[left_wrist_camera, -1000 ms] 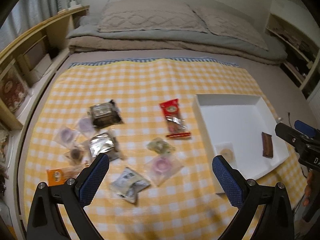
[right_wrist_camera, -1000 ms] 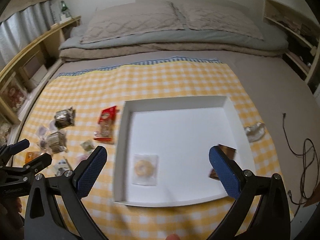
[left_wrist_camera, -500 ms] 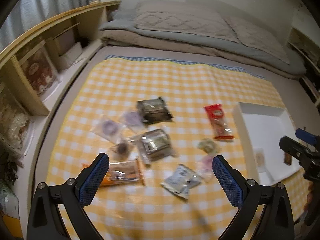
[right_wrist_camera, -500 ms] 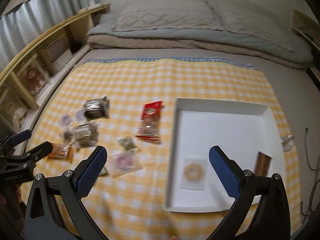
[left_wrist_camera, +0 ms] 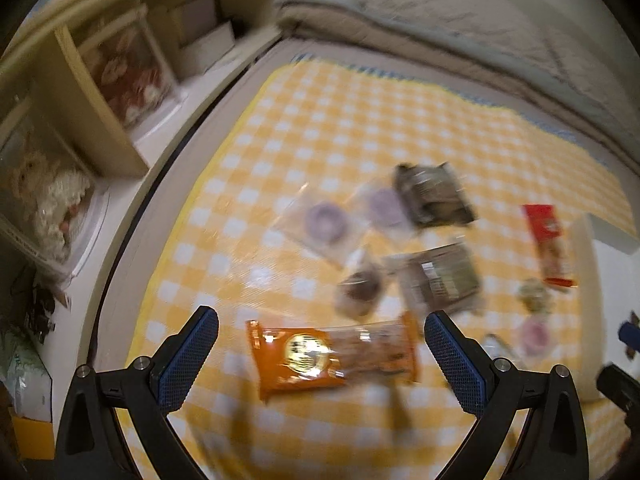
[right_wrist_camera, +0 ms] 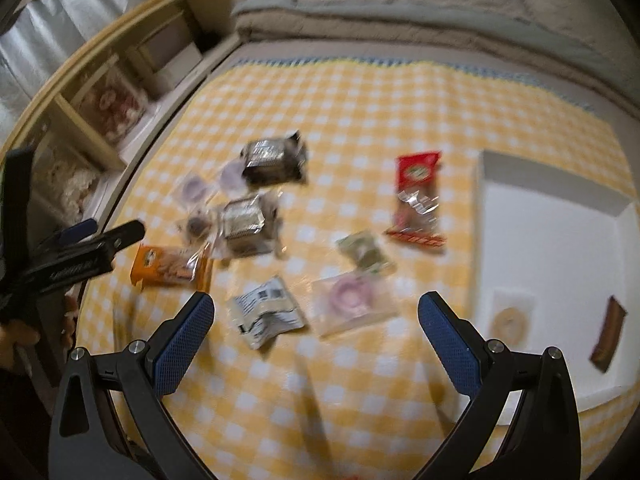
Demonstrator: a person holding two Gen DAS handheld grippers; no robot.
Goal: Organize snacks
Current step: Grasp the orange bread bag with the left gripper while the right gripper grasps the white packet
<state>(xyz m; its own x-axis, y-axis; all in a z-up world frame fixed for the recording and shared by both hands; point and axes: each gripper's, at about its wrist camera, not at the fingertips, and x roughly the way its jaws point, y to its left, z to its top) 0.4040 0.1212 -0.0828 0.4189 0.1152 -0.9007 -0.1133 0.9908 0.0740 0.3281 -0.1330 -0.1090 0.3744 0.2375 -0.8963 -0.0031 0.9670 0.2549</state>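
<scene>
Several snack packets lie on a yellow checked cloth (left_wrist_camera: pixel 320 128). My left gripper (left_wrist_camera: pixel 320 354) is open, with an orange packet (left_wrist_camera: pixel 332 354) lying between its fingers below. My right gripper (right_wrist_camera: pixel 316 336) is open above a white packet (right_wrist_camera: pixel 266 316) and a clear bag with a pink ring (right_wrist_camera: pixel 352 298). A red packet (right_wrist_camera: pixel 418 200) lies near the white tray (right_wrist_camera: pixel 556 240), which holds a ring biscuit bag (right_wrist_camera: pixel 510 318) and a brown bar (right_wrist_camera: pixel 608 334). The left gripper also shows in the right wrist view (right_wrist_camera: pixel 100 240).
Wooden shelves (left_wrist_camera: pixel 100 80) with boxes and bags run along the left. Folded bedding and pillows (right_wrist_camera: pixel 420 4) lie beyond the cloth. Dark foil packets (left_wrist_camera: pixel 434 196) and clear ring bags (left_wrist_camera: pixel 324 220) sit mid-cloth.
Both grippers have swung left, away from the tray and over the scattered packets. The left one now hovers over the orange packet. Both stay open.
</scene>
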